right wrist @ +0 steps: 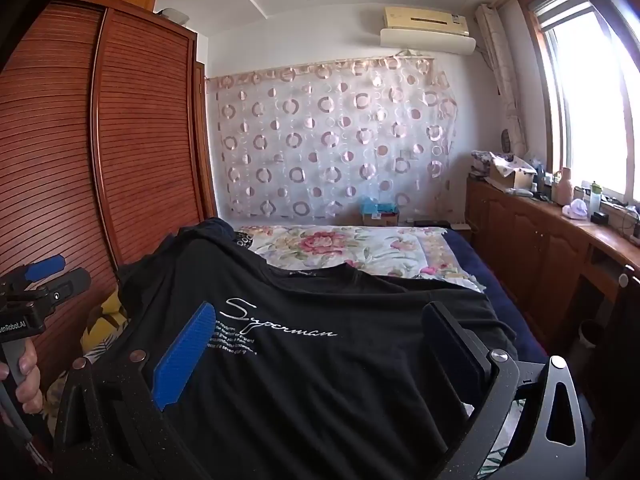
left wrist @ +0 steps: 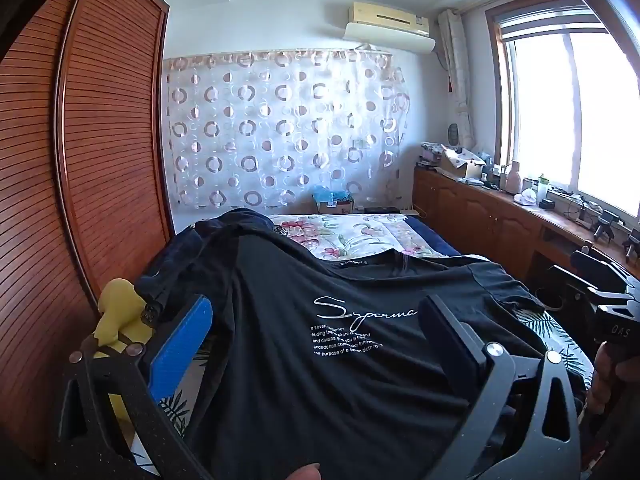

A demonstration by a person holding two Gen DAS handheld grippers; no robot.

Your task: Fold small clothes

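Observation:
A black T-shirt point(left wrist: 320, 380) with white "Superman" script lies front up across the near end of the bed, collar point(left wrist: 372, 262) pointing away. My left gripper point(left wrist: 316, 340) hovers over its left half, open wide, with only flat cloth showing between the blue pad point(left wrist: 180, 344) and the black pad point(left wrist: 452, 332). Over the same shirt point(right wrist: 320, 384), my right gripper point(right wrist: 320, 348) also stands open, gripping nothing. Each gripper shows at the edge of the other's view: the right gripper point(left wrist: 584, 276) and the left gripper point(right wrist: 60, 274), each held by a hand.
A floral quilt point(right wrist: 320, 248) covers the far bed. More dark clothes point(left wrist: 224, 224) are heaped at the shirt's far left. A yellow object point(left wrist: 120, 312) sits by the slatted wardrobe point(left wrist: 100, 140). A cluttered wooden cabinet point(right wrist: 560, 240) runs under the window on the right.

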